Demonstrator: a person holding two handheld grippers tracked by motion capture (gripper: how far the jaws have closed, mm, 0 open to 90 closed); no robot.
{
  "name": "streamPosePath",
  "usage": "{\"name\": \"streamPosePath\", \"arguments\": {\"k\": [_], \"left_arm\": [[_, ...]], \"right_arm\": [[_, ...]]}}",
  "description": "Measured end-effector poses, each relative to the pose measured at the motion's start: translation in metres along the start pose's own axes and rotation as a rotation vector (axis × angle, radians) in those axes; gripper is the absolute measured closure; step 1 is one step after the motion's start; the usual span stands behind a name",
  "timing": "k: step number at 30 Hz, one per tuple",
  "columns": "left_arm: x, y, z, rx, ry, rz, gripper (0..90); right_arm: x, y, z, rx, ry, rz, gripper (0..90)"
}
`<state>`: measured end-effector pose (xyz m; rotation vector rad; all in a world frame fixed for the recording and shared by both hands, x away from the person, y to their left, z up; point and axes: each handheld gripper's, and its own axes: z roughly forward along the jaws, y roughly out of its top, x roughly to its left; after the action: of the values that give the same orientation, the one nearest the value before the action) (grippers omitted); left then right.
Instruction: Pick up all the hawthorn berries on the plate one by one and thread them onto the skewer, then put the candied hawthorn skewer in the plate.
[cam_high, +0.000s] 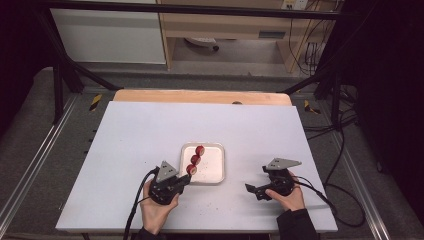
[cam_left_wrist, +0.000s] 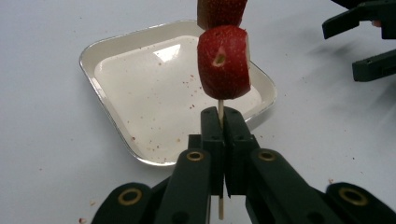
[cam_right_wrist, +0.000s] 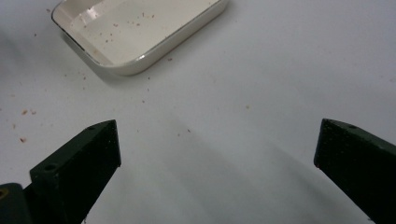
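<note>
A thin wooden skewer (cam_left_wrist: 221, 109) carries three red strawberry pieces (cam_high: 195, 159); the nearest piece (cam_left_wrist: 224, 62) fills the upper middle of the left gripper view. My left gripper (cam_high: 186, 177) (cam_left_wrist: 220, 122) is shut on the skewer's bare lower end and holds it over the white square tray (cam_high: 214, 171) (cam_left_wrist: 135, 93). My right gripper (cam_high: 250, 188) (cam_right_wrist: 217, 151) rests wide open on the table to the right of the tray, with nothing between its jaws. The tray (cam_right_wrist: 135, 32) lies at the upper left of the right gripper view.
The tray's floor is bare apart from small red specks, and crumbs dot the white table (cam_high: 135, 130) around it. A wooden strip (cam_high: 200, 96) borders the table's far edge. Cables trail from both grippers toward the near edge.
</note>
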<state>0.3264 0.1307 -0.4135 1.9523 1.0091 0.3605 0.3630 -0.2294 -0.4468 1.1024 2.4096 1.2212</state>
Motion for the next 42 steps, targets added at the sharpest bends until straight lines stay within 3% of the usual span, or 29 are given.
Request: {"name": "streamPosePath", "arguments": {"k": [15,30,42], "left_arm": [[0.010,0.034,-0.001,0.051,0.016,0.026,88.4],[0.017,0.049,0.033,0.174,0.042,0.047,88.4],[0.020,0.042,0.063,0.295,0.076,0.053,88.4]], "right_arm": [[-0.005,-0.018,-0.009,0.007,0.013,-0.002,1.6],[-0.004,-0.020,-0.010,0.008,0.010,-0.005,1.5],[-0.007,-0.021,-0.012,-0.003,0.011,0.004,1.6]]}}
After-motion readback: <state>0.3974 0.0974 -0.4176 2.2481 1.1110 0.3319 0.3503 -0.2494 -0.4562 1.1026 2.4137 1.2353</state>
